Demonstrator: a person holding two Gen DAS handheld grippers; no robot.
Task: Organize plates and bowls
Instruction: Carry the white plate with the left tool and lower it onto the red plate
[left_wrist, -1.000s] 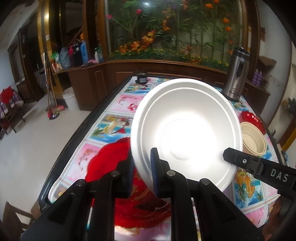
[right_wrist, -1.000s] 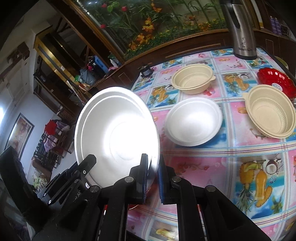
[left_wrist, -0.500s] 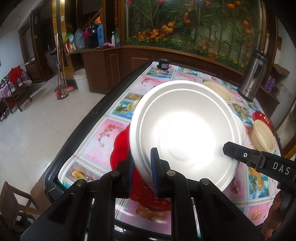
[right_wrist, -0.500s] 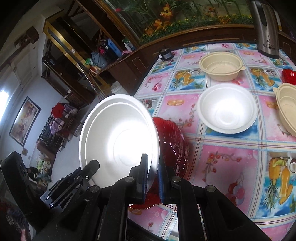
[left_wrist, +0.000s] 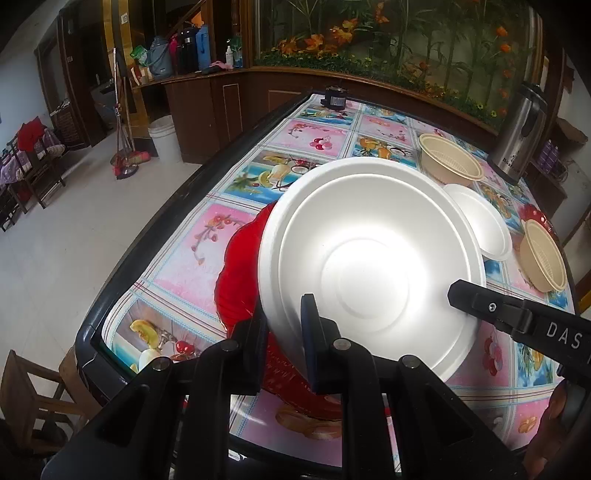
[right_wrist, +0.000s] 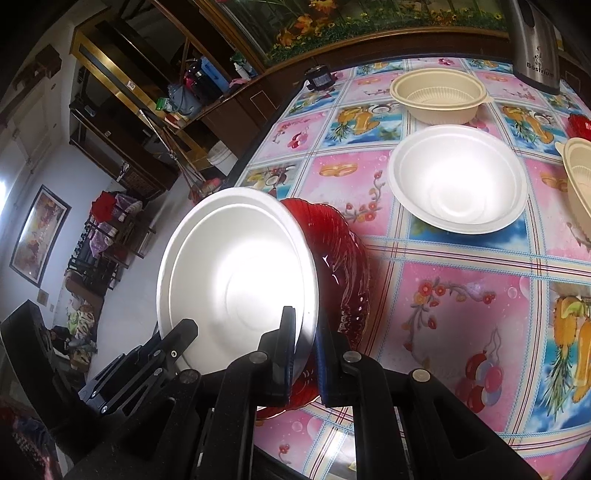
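Both grippers hold one white bowl above a red plate near the tabletop's near-left corner.

The left gripper (left_wrist: 283, 334) and the right gripper (right_wrist: 304, 341) each pinch the rim of the tilted white bowl (left_wrist: 369, 266), fingers narrow on it. The red plate (right_wrist: 343, 273) lies on the tabletop (right_wrist: 461, 295) beneath. A smaller white bowl (right_wrist: 458, 184) and two beige bowls sit farther in.

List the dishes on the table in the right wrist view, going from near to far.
Red plate → white foam bowl → beige plastic bowl.
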